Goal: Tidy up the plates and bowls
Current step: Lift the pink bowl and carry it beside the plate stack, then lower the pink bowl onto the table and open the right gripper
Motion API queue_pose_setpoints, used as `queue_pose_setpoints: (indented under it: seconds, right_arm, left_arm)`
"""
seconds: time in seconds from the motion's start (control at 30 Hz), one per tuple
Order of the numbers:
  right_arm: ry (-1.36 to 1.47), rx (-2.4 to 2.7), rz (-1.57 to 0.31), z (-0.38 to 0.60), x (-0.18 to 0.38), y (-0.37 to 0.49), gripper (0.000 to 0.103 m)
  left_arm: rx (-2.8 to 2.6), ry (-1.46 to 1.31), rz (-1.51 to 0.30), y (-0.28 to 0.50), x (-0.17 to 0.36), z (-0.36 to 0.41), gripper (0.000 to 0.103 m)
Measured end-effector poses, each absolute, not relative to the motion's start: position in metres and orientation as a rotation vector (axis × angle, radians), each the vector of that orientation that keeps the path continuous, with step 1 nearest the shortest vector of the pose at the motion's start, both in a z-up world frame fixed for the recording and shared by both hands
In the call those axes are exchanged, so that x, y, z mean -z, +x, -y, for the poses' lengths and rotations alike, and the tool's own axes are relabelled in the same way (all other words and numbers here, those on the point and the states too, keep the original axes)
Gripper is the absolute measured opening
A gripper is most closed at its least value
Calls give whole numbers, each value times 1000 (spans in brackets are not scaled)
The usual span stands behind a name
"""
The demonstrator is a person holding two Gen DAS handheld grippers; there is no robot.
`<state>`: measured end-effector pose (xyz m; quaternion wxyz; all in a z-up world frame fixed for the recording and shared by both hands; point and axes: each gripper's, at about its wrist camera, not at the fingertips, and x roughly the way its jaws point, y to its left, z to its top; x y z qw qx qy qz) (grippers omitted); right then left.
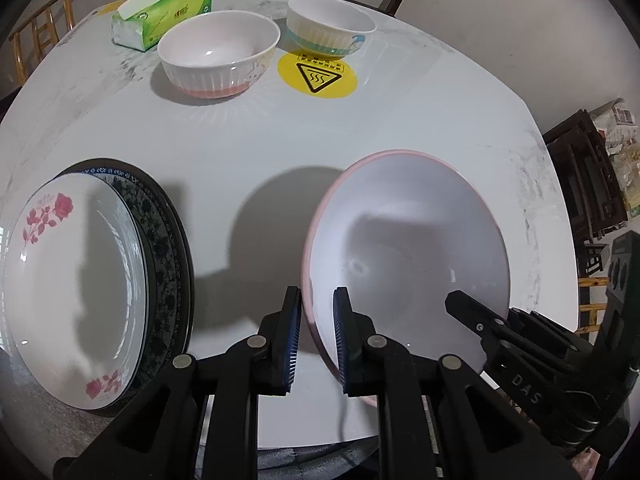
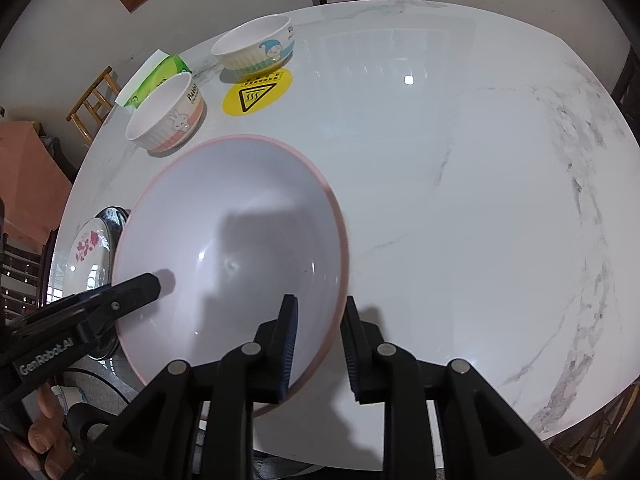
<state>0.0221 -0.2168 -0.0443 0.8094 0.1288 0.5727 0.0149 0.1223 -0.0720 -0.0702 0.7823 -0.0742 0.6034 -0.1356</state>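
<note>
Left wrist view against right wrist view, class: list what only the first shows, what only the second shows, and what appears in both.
Only the left wrist view: the dark patterned plate's floral rim under the rose plate, and dark furniture with bags at the right edge.

Only the right wrist view: fingers of a hand on the left tool's handle, and the bare marble table stretching right.

Both: the large pink-rimmed bowl with each tool on its rim, the rabbit bowl, the blue-hat bowl, the yellow warning sticker and the green tissue pack.
</note>
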Motion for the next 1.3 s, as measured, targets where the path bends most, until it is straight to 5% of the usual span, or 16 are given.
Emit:
queue_pose_setpoints:
  seconds: [0.2, 0.63, 1.3]
  right_arm:
    - [279, -35, -1219, 216, 45, 22, 24]
    - [278, -30, -1210, 217, 42, 21, 24]
    - [208, 13, -1123, 227, 0, 29, 26]
  left_arm:
    - [322, -197, -1286, 121, 71, 65, 13]
    - [321, -258, -1268, 124, 67, 46, 37]
    - [316, -240, -1153, 130, 34, 17, 52]
